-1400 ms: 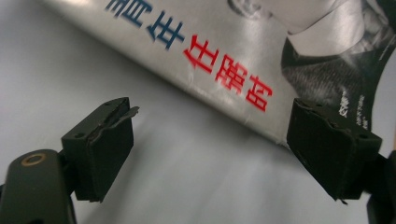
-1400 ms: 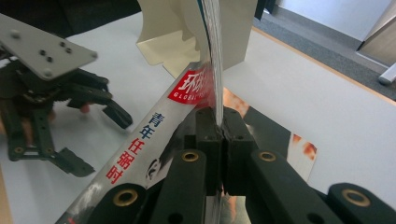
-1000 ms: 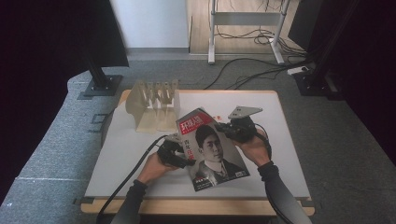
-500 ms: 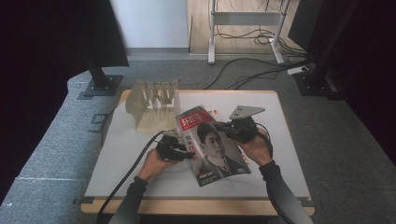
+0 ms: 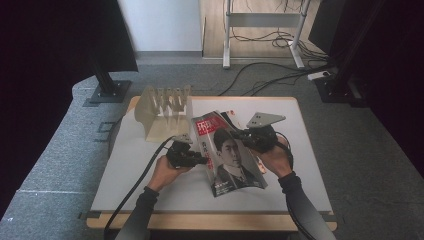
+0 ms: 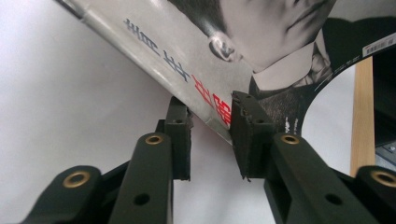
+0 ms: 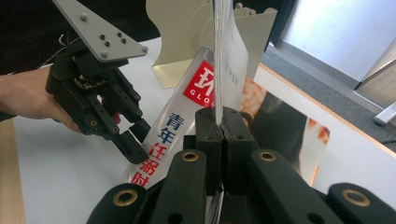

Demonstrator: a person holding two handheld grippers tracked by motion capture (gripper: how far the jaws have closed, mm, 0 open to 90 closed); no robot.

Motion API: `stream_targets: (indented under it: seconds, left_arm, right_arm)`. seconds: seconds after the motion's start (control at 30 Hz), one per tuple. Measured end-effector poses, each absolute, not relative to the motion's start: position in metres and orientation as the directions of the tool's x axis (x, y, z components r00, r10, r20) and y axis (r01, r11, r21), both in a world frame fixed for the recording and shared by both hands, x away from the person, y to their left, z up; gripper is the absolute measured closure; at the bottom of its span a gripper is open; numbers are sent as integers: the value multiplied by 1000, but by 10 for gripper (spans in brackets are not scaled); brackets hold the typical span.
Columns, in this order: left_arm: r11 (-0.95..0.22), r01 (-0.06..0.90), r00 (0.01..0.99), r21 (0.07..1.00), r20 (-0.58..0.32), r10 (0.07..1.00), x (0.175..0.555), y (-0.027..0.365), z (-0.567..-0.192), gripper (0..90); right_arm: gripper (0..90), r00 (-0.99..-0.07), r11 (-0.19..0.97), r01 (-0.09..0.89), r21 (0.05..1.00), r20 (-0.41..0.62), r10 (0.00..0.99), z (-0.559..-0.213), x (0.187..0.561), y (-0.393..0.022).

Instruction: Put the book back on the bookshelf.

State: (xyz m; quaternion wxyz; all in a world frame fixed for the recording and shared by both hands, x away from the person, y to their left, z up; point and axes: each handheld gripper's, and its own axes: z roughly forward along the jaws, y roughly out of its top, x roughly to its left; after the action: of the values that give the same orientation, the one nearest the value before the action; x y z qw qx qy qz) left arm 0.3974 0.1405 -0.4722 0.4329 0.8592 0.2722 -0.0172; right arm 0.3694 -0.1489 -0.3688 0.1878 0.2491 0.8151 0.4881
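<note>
Glossy paper magazine [image 5: 227,155] on smooth matt white table [image 5: 130,170]

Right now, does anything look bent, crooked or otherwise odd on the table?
Yes. The magazine is off the table, tilted and bowed; the right gripper pinches its edge. The left gripper has been closing around the spine. Another magazine lies underneath.

Landmark: magazine [image 5: 227,155], on the table [image 5: 130,180] near its middle.
Behind-left of magazine: slotted rack [image 5: 162,111], just beside the top corner (standing at the table's far edge).
Left of magazine: left gripper [image 5: 192,157], at the spine edge.
Right of magazine: right gripper [image 5: 250,136], at the opposite edge.
Under magazine: another printed sheet [image 7: 280,126] on the table.
</note>
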Motion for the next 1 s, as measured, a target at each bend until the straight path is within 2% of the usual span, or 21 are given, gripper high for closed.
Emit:
stream_targets:
  seconds: [0.2,0.57,0.77,1.0]
  left_arm:
    - [-463,484,844,743,-256,471,394,143,-460,757]
    - [-452,385,833,805,-92,546,383,152,-431,826]
    - [-463,295,803,836,46,594,372,157,-415,868]
    - [-498,259,801,828,105,590,365,159,-421,872]
  right_arm:
    - [861,-800,388,214,896,-68,597,-363,369,-152]
    - [860,-776,368,200,908,-83,626,-359,371,-160]
    - [859,-764,350,200,915,-78,640,-360,373,-163]
    - [857,-749,349,252,902,-46,661,-376,380,-170]
